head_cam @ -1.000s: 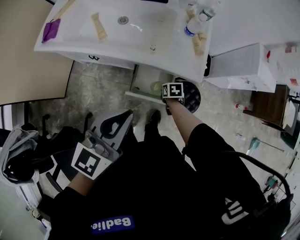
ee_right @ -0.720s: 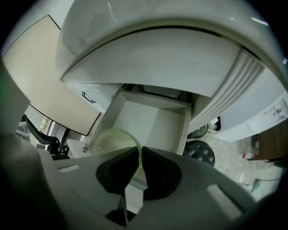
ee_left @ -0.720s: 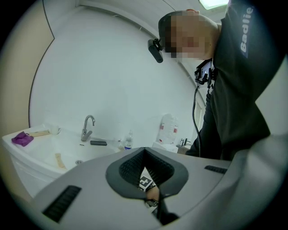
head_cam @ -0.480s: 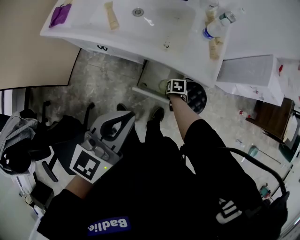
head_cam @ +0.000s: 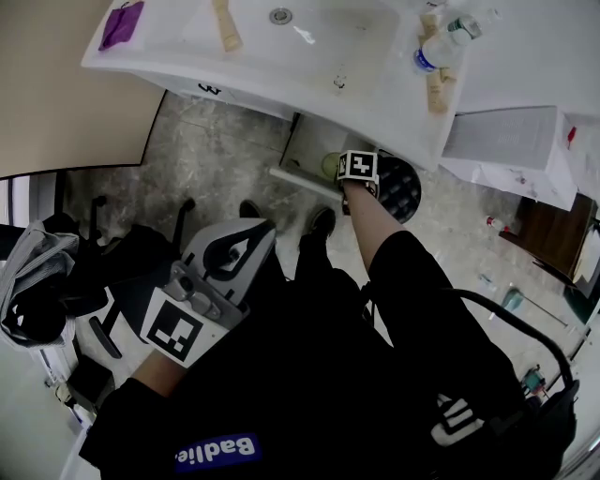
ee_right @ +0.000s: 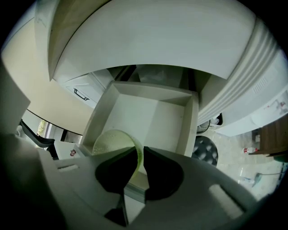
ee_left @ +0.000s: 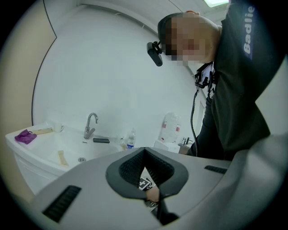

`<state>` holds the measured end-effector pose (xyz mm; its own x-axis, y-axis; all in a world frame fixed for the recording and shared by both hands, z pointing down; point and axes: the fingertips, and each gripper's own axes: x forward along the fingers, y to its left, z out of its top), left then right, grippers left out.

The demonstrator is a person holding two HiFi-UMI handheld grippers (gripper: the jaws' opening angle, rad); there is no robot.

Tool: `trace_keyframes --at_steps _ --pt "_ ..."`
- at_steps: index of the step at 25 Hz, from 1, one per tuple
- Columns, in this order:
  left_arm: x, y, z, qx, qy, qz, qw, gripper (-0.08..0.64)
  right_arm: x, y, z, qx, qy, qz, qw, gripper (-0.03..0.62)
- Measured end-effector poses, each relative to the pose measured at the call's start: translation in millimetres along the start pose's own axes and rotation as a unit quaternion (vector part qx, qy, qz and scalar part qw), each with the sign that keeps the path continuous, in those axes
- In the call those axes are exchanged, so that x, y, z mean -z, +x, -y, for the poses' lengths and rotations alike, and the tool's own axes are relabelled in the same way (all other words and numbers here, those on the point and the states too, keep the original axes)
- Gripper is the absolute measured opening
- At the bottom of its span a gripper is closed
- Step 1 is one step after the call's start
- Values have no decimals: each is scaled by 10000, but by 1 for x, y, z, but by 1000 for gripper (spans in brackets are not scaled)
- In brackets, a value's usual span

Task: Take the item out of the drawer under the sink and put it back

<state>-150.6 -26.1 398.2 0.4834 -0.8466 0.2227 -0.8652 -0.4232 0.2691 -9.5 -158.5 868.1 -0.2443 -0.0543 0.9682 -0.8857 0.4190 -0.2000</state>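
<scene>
The drawer [ee_right: 148, 92] under the sink stands pulled out, pale and bare inside. A light green bowl [ee_right: 112, 141] hangs tilted over its front left corner. My right gripper [ee_right: 138, 155] points steeply down and is shut on the bowl's rim. Its jaws have just eased open slightly, with the rim still between the pads. From the head view I see its marker cube over the right gripper [head_cam: 356, 169], with a sliver of the bowl [head_cam: 329, 166] beside it above the drawer front [head_cam: 302, 180]. My left gripper [head_cam: 258, 230] is held near my lap, shut and empty, tips [ee_left: 144, 150] touching.
The white sink [head_cam: 309, 42] overhangs the drawer, with a tube [head_cam: 225, 23], a purple cloth [head_cam: 122, 23] and bottles [head_cam: 441, 47] on it. A black round stool [head_cam: 401, 187] stands right of the drawer, a white box [head_cam: 511, 141] beyond. Dark chairs [head_cam: 122, 272] crowd the left.
My right gripper has sunk with the green bowl toward the open drawer. The left gripper has stayed where it was.
</scene>
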Motion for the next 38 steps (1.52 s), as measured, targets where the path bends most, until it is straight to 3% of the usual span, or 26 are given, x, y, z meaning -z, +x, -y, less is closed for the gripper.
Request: trace_keyframes --at_steps 5,12,18,24,31,38 --pt "-4 2 9 89 44 4 10000 -3 0 -7 -7 -358 -29 112 9993 157" --pt "-28 14 34 367 225 304 9986 -2 -1 -66 -19 -910 -129 717 9932 193" --pt "-49 28 63 760 324 497 9953 -2 -6 -171 -31 -1614 -133 1745 9712 202" --pt "-53 28 79 868 317 606 9939 -3 -8 -298 -54 -2338 -375 2880 9279 190" --pt "-58 36 96 1018 339 654 9921 -3 0 -421 -78 -2760 -1121 3938 8696 89" --pt "-59 41 111 1173 349 583 9908 -3 13 -502 -109 -2801 -2095 4700 8104 2"
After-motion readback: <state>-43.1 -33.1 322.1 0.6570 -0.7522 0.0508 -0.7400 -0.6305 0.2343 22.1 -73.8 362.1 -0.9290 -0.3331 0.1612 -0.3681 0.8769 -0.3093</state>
